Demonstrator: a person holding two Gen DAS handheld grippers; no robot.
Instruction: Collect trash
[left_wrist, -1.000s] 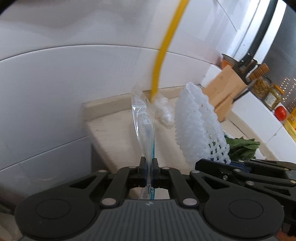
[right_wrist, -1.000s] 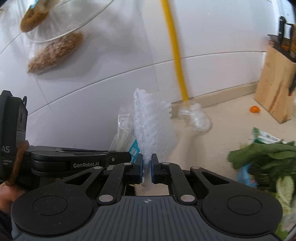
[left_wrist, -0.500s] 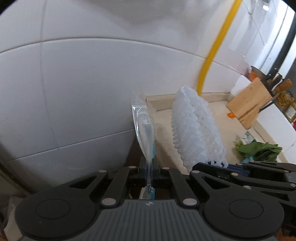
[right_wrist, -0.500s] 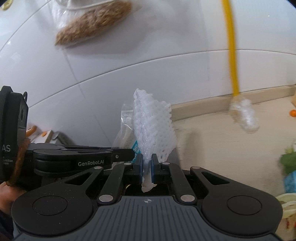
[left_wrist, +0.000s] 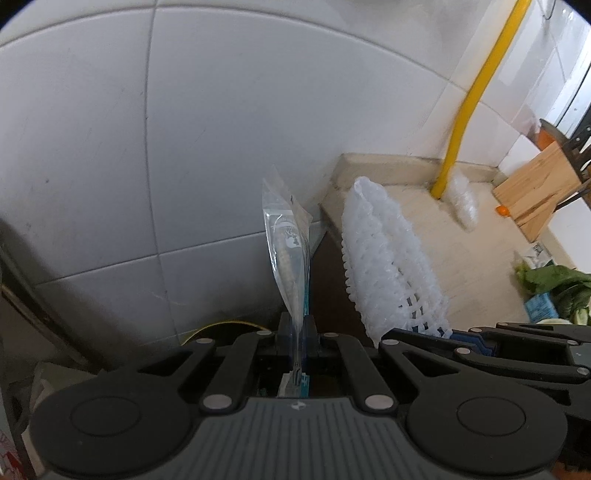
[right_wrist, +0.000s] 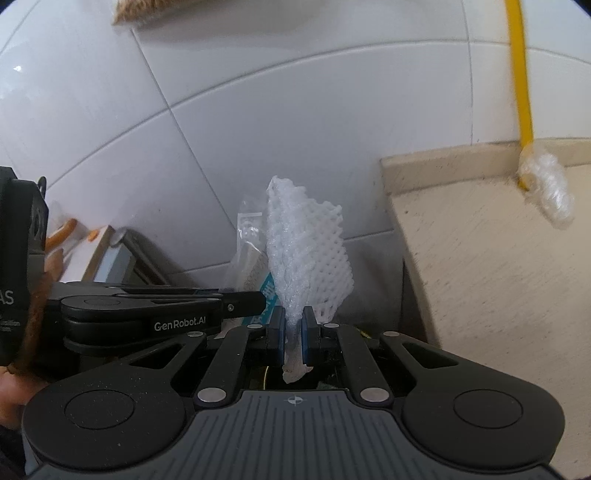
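Note:
My left gripper (left_wrist: 296, 325) is shut on a clear plastic wrapper (left_wrist: 286, 251) with blue print, which stands upright between its pads. My right gripper (right_wrist: 293, 325) is shut on a white foam fruit net (right_wrist: 306, 258); its lower end pokes out below the pads. In the left wrist view the foam net (left_wrist: 388, 266) and the right gripper's fingers (left_wrist: 480, 341) sit just to the right. In the right wrist view the left gripper's fingers (right_wrist: 236, 304) and the wrapper (right_wrist: 249, 254) lie just left of the net. Both grippers hang past the counter's left end, over a dark gap by the tiled wall.
The beige counter (right_wrist: 498, 266) ends at right, with a yellow pipe (left_wrist: 476, 96) and crumpled clear plastic (right_wrist: 550, 192) at its back. A wooden knife block (left_wrist: 535, 199) and leafy greens (left_wrist: 554, 284) lie farther right. A dark round rim with a yellow edge (left_wrist: 221, 326) shows below.
Both grippers have swung left and downward off the counter toward the tiled wall. The counter, pipe and knife block have slid to the right. Each grip is unchanged.

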